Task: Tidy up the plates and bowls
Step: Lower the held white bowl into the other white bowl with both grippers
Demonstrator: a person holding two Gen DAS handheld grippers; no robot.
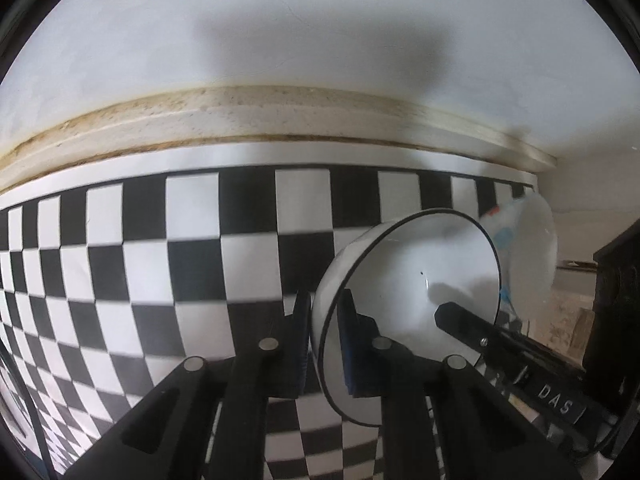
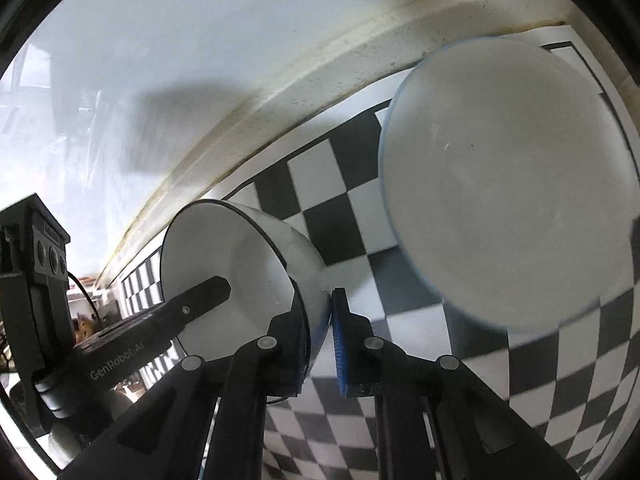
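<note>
Two handheld grippers clamp opposite sides of one black-rimmed white bowl (image 1: 408, 280) above a black-and-white checkered mat (image 1: 160, 240), in what looks like the lifting stage of sorting the crockery. In the left wrist view, the left gripper (image 1: 324, 340) at lower centre of the frame has its blue-padded fingers closed together on the bowl's near wall, one pad outside and one inside the rim, while a finger of the right gripper (image 1: 460, 316) reaches into the bowl from the lower right. The right wrist view shows the right gripper (image 2: 320, 340) at lower centre pinched on the wall in the same way, the bowl tipped on edge at centre left of the frame with its mouth turned left and a finger of the other tool inside it. A second, plain white bowl (image 2: 508, 184) fills the upper right of that frame, blurred, and whether it rests on the mat or stands clear of it cannot be told. Behind runs a stained cream ledge (image 1: 280, 120) below a pale wall. The next move probably calls for carrying the rimmed bowl to the plain one and nesting them, both hands keeping pace so the shared hold does not twist.
</note>
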